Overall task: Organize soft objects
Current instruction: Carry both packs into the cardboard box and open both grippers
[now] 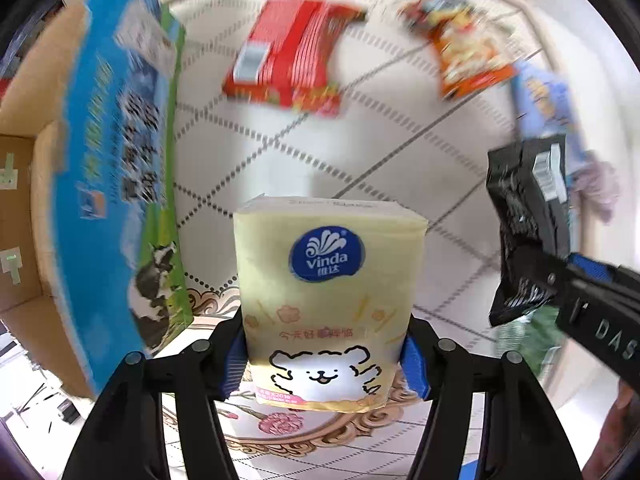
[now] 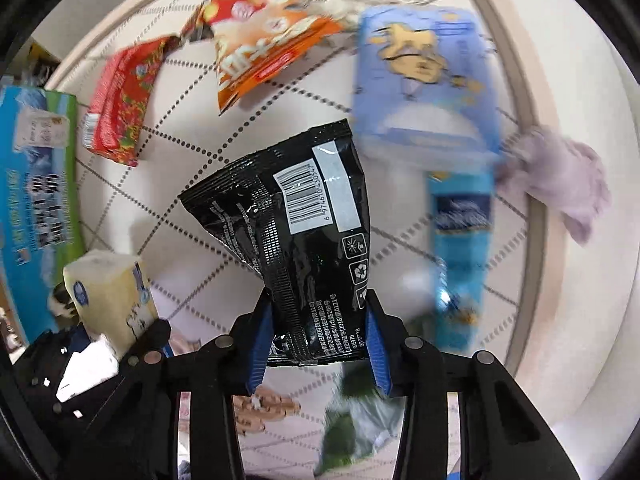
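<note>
Yellow Vinda tissue pack (image 1: 328,300) was clamped by the left gripper (image 1: 326,354), a black snack pouch (image 2: 296,232) by the right gripper (image 2: 318,350), both evidently lifted clear for sorting.

Bright, even light; strong fisheye curve.
Beyond the jaws everything smeared with motion blur; the held black packet (image 2: 304,240) stayed sharp, glinting.

Your right tool (image 2: 318,350) clamps a crinkled black foil pouch (image 2: 296,232) with barcode, lifted above the white quilted worktop (image 2: 560,120). Yellow tissue pack (image 2: 110,288) sits lower left, blue carton (image 2: 36,196) beside it.
</note>
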The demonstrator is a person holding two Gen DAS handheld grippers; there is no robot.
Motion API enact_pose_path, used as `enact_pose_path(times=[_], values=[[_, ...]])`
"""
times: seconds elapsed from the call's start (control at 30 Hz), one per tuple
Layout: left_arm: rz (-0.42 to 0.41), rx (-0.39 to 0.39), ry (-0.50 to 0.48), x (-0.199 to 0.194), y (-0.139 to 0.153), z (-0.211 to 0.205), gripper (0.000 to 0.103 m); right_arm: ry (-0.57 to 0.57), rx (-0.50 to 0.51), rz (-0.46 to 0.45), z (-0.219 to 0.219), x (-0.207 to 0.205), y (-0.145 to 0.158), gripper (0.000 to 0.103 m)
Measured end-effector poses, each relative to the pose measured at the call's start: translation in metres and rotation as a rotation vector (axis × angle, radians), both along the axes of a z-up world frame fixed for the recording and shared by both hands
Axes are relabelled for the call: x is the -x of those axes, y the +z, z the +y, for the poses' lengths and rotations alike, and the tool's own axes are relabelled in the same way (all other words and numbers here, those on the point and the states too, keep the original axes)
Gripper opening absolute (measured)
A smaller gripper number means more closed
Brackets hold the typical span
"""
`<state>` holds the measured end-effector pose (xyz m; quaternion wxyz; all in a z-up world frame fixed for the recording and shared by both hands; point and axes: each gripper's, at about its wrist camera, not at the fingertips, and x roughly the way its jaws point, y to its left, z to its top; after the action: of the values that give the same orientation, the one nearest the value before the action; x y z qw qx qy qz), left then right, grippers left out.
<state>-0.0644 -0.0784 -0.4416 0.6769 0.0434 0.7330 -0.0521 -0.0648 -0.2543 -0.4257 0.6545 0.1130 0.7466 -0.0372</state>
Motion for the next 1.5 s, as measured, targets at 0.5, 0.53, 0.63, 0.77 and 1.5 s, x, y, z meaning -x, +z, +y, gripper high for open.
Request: enact_pose_path(times=[0.5,0.53,0.63,0.77,1.5], values=[[-0.303,0.16,-0.007,0.021,0.221,0.062,0.06,0.028,-0.132,-0.274,0.05,0.022,0.18,0.044],[-0.308,0.162,-0.004,0.019,0.231,0.075,0.06,0.037,-0.146,-0.288,0.064,0.022,0.19,0.044],[-0.303,0.164,0.023,-0.014,0.257,0.114,0.06,0.055,-0.189,-0.313,0.104,0.017,0.206,0.044],[-0.255,0.149,0.075,-0.04,0.25,0.174,0.06,0.075,-0.215,-0.312,0.164,0.0,0.209,0.044],[0.093,0.206,0.083,-0.17,0.074,0.284,0.061,0.014,-0.118,-0.113,0.319,-0.135,0.047,0.044]])
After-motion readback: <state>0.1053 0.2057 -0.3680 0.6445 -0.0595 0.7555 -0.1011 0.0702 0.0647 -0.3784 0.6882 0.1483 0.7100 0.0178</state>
